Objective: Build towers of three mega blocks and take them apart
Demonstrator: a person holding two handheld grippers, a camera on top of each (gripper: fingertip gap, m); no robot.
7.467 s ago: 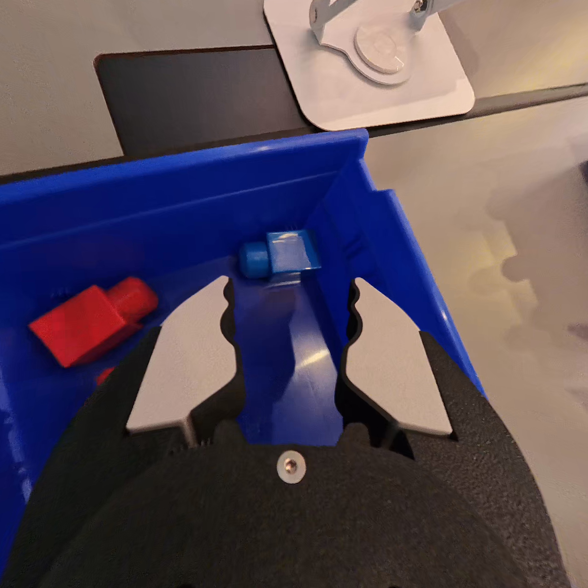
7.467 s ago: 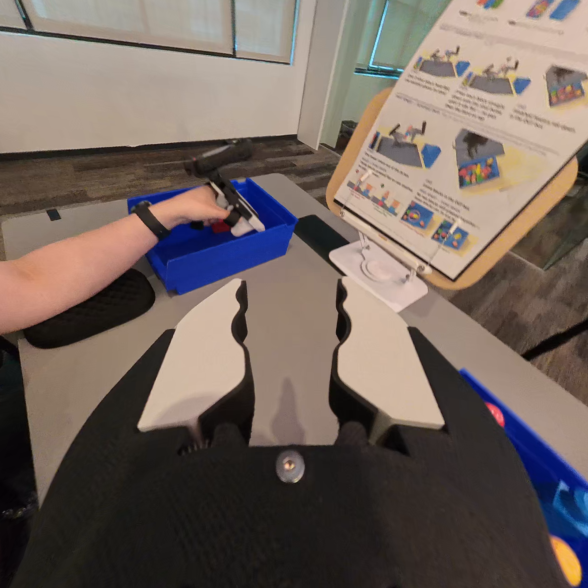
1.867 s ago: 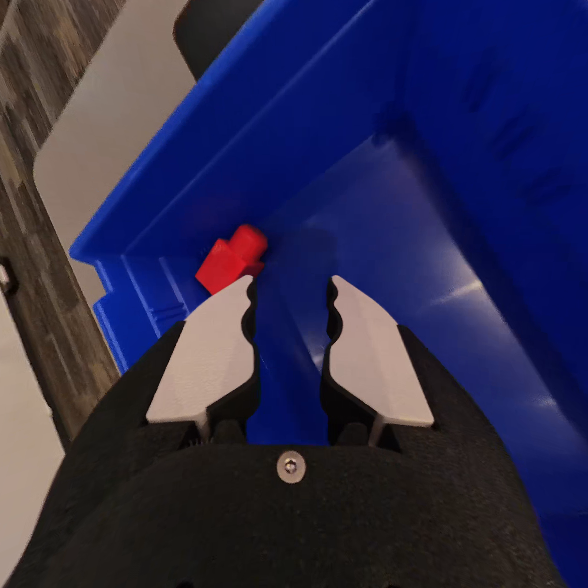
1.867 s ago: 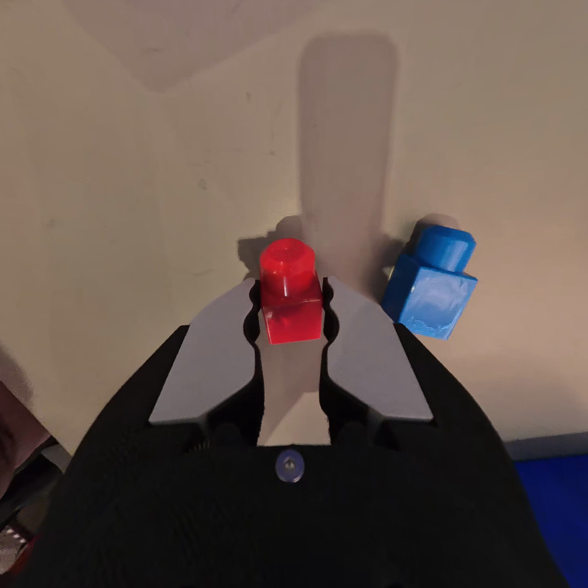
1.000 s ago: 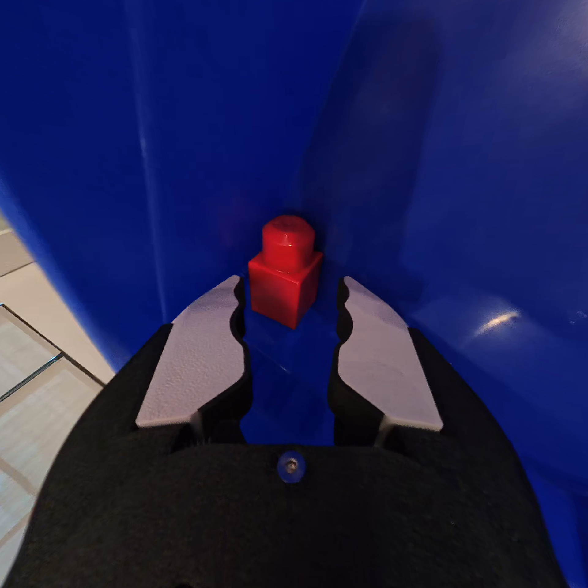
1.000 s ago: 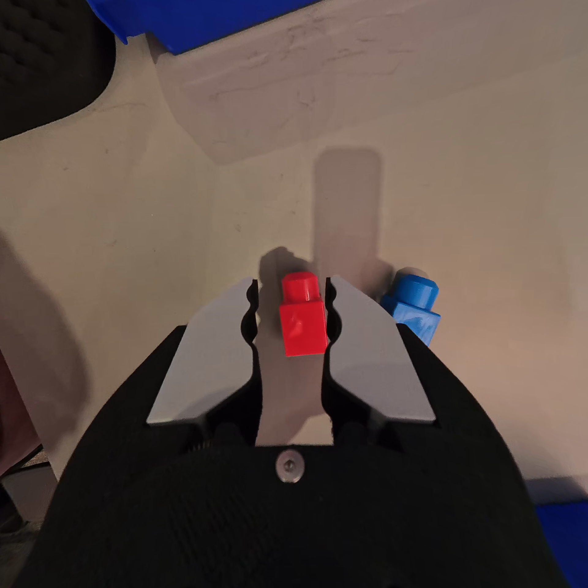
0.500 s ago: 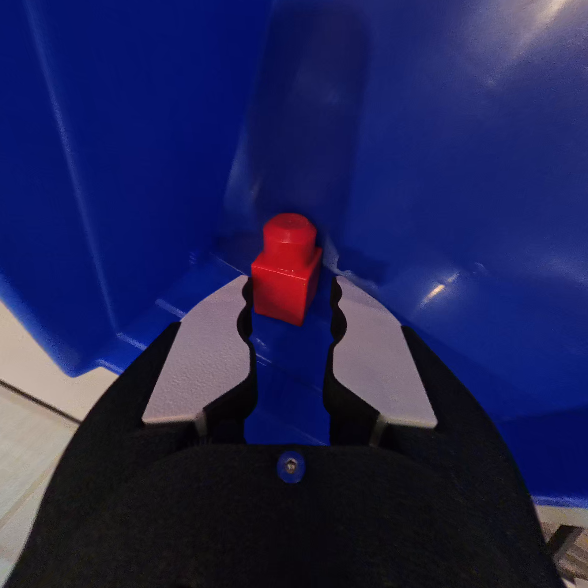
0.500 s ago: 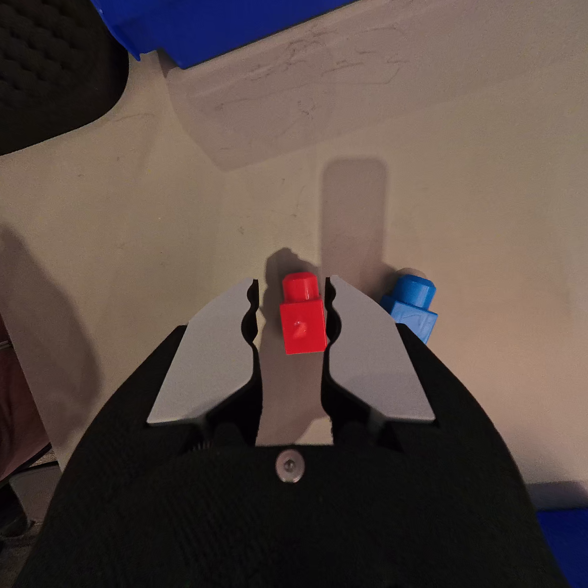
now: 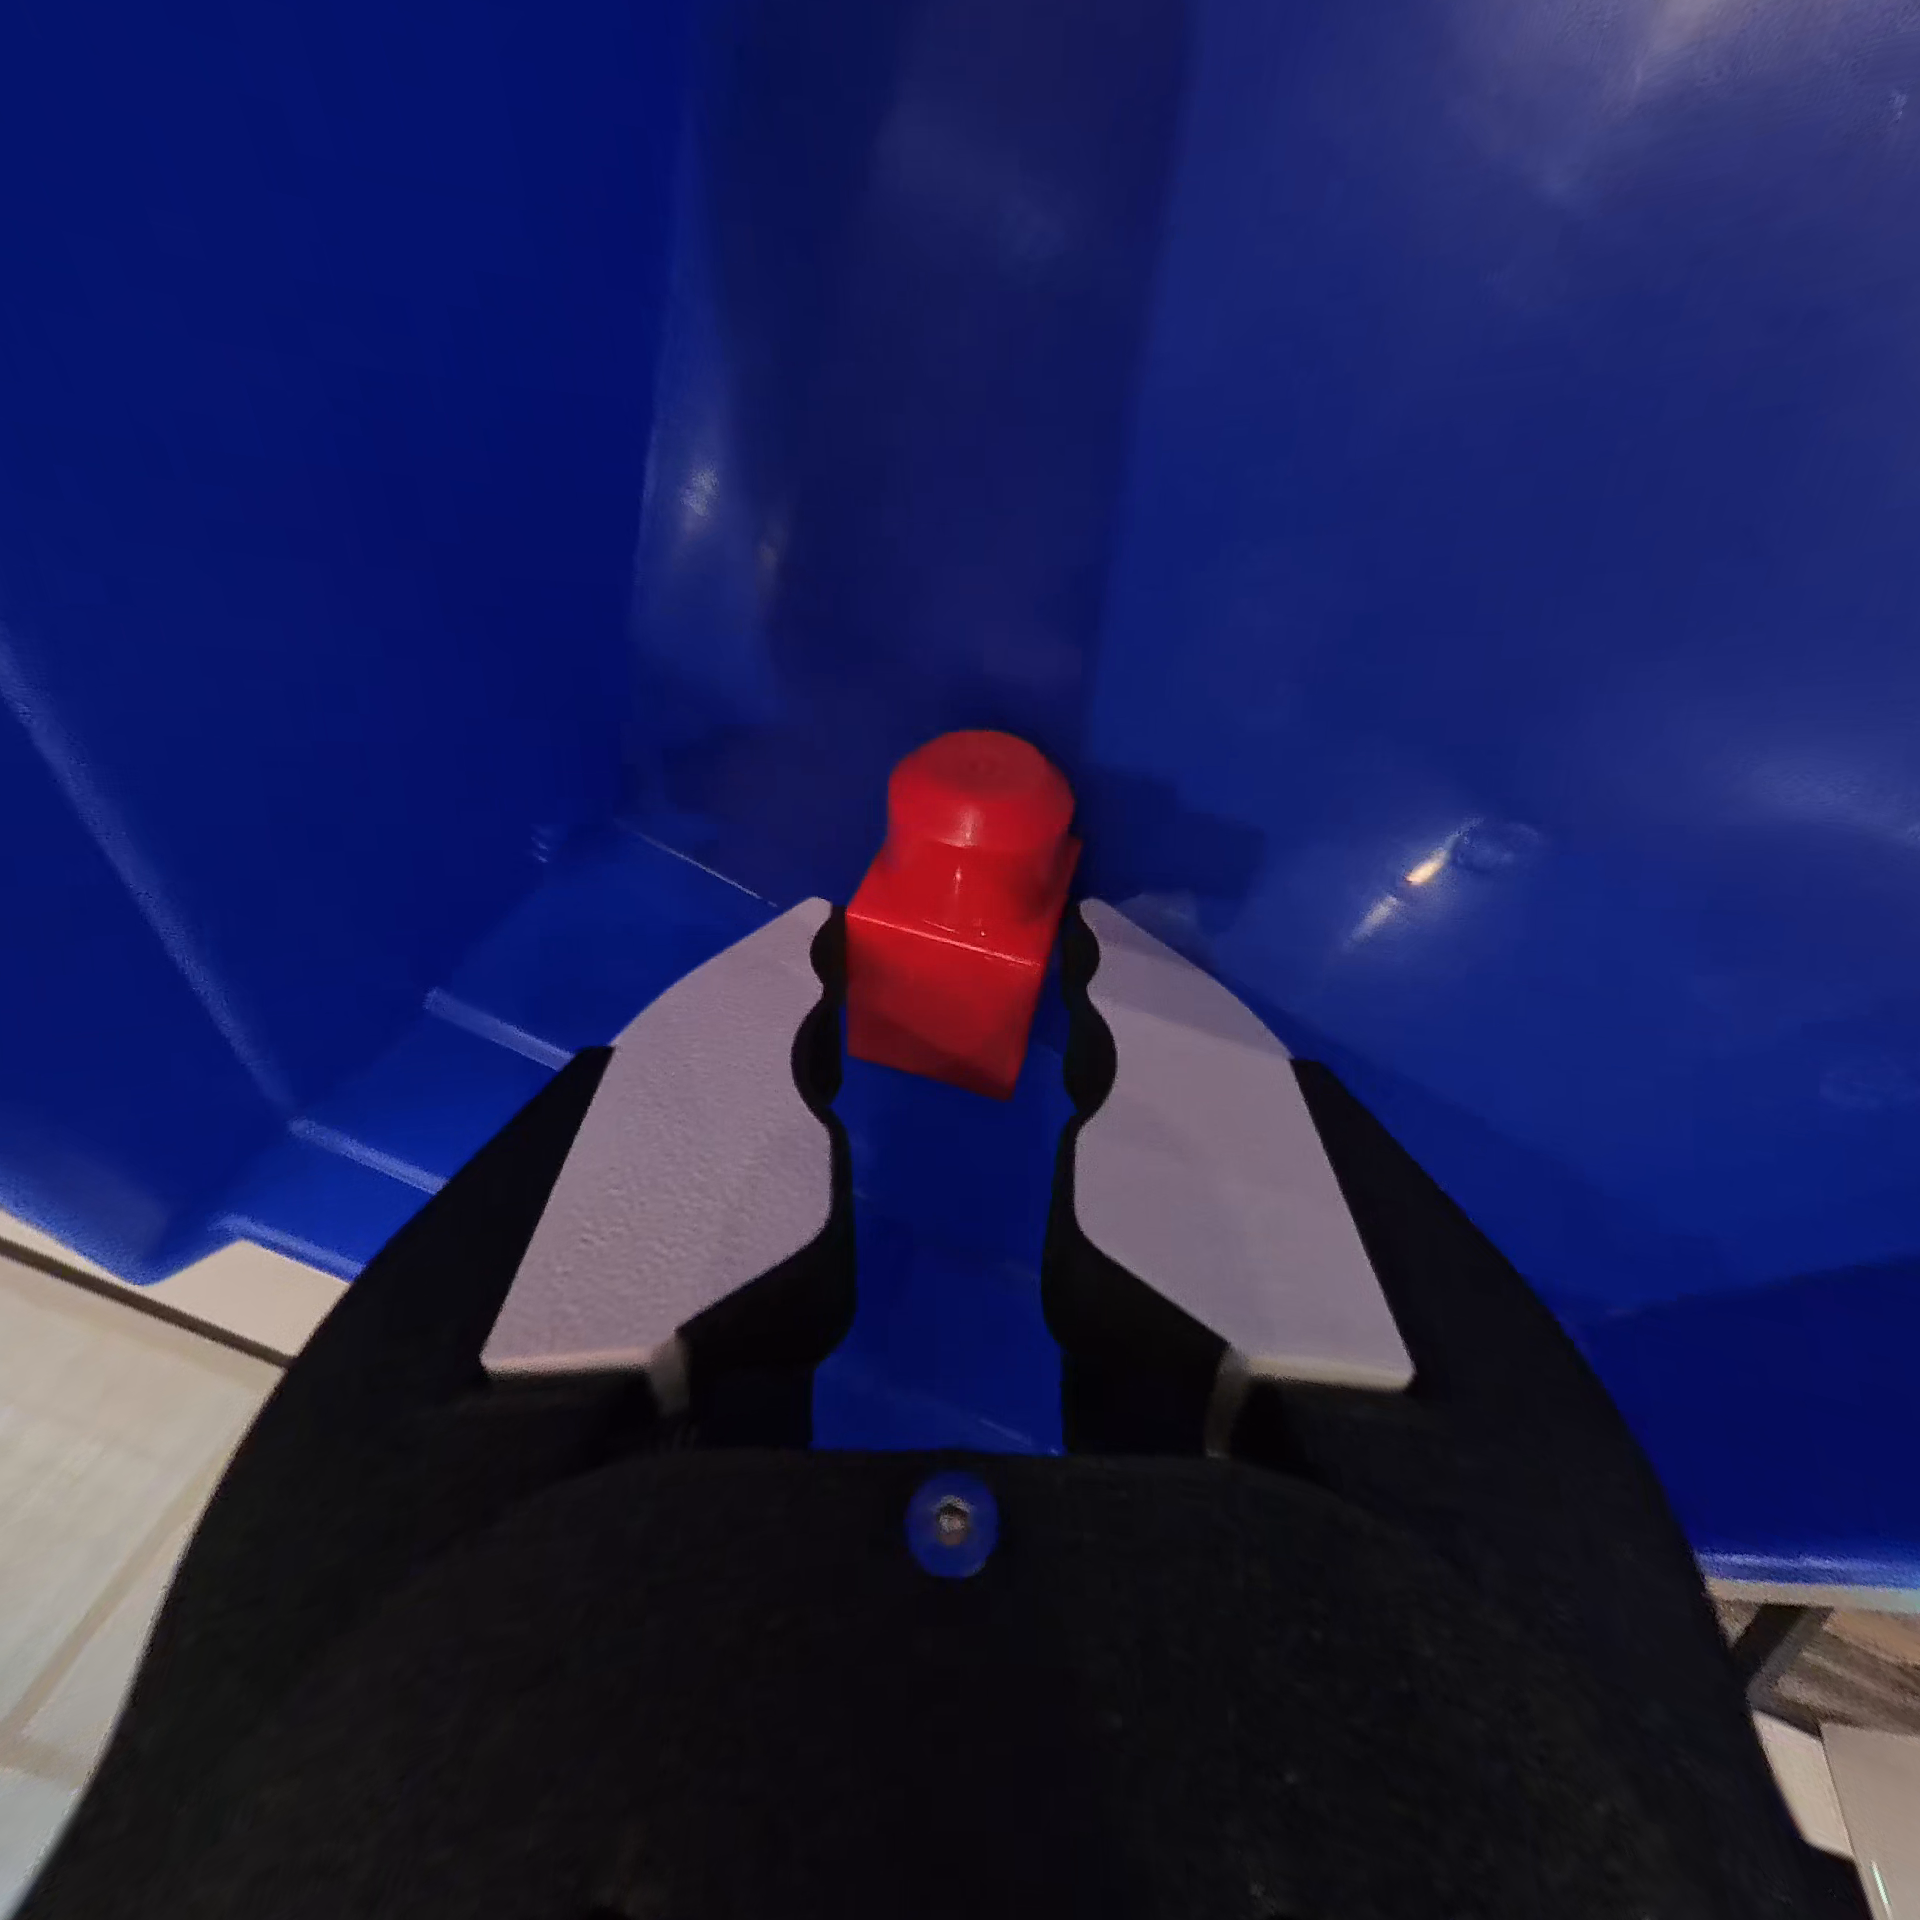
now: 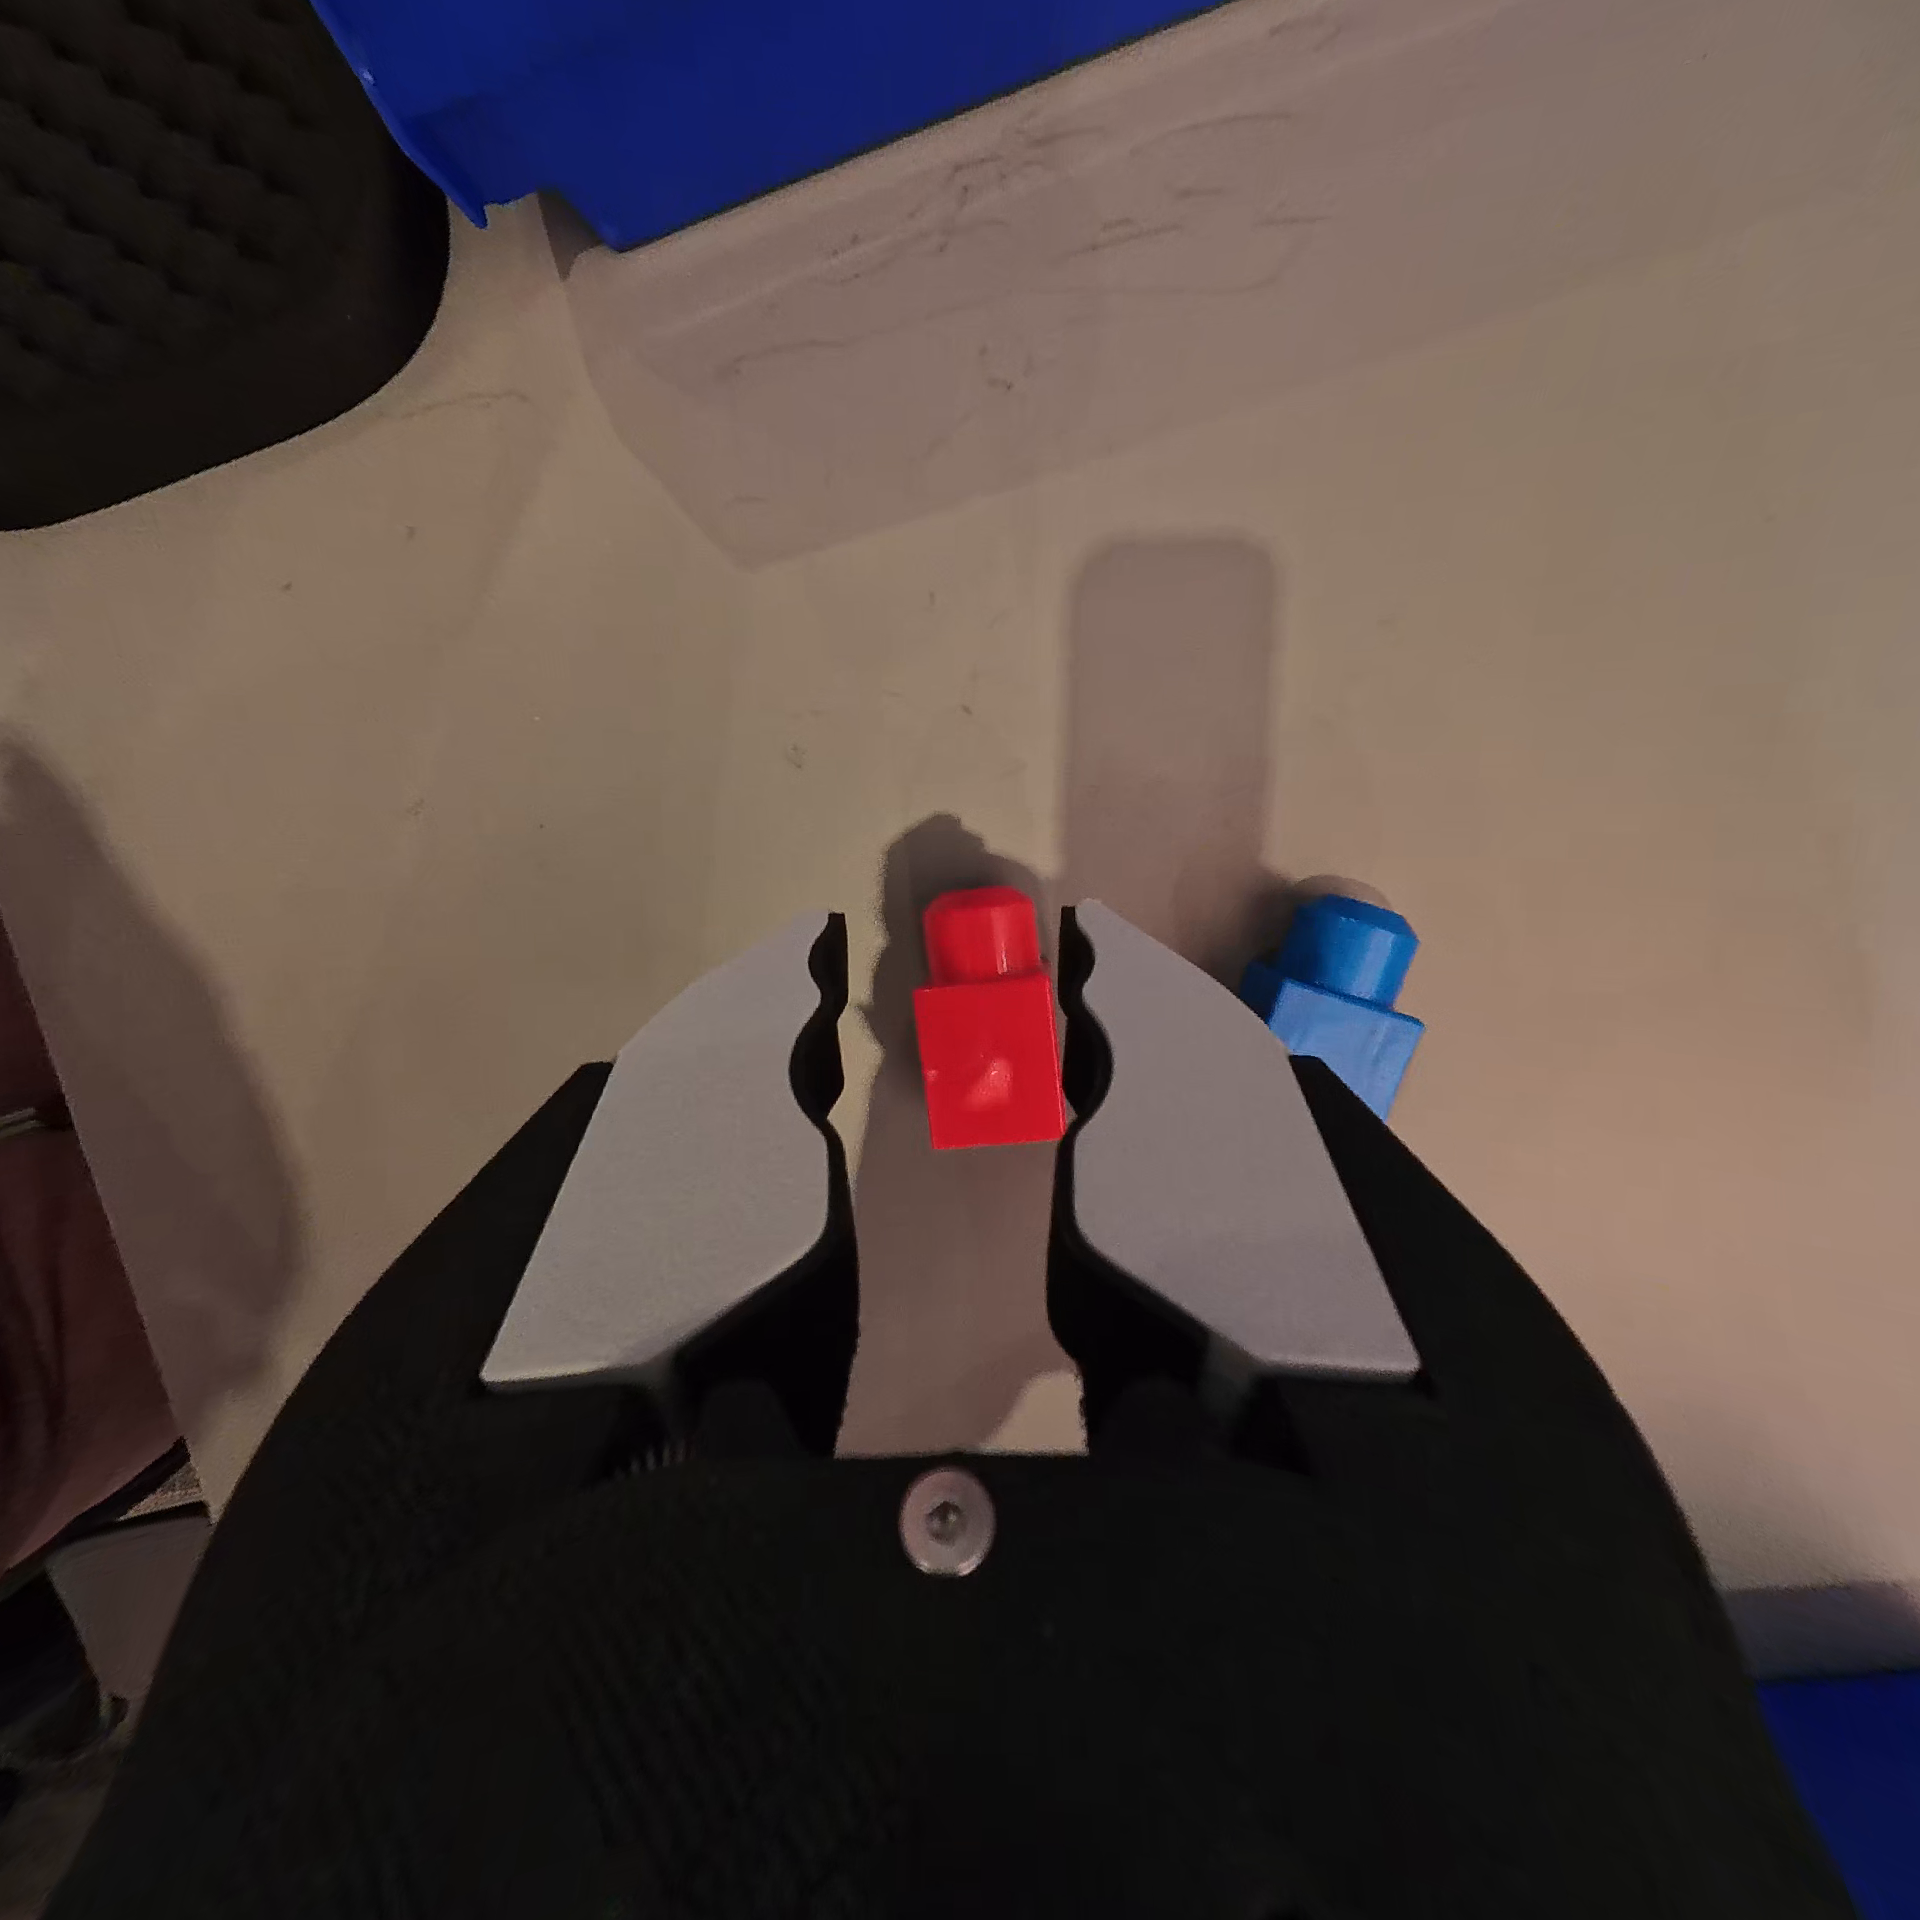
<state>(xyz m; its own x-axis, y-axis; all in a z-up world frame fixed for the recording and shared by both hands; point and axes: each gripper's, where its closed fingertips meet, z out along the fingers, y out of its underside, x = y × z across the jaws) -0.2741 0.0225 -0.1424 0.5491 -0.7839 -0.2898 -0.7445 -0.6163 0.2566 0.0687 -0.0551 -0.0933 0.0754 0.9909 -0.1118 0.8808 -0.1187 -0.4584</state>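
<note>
While left gripper (image 9: 945, 997) sits inside blue bin (image 9: 416, 520), narrowly parted jaws flanking red block (image 9: 945, 987), grip unclear; right gripper (image 10: 951, 1023) above beige table (image 10: 1455, 623), second red block (image 10: 992, 1049) touching one pad only; blue block (image 10: 1340, 997) just beside.

In the left wrist view, a block (image 9: 951, 935) stands in the corner of a bin (image 9: 416, 520), between the gripper's fingers (image 9: 717, 1091). In the right wrist view, two blocks (image 10: 987, 1039) (image 10: 1340, 997) stand side by side on the table (image 10: 520, 779); a bin (image 10: 727, 104) lies behind, a pad (image 10: 177, 239) to its left.
</note>
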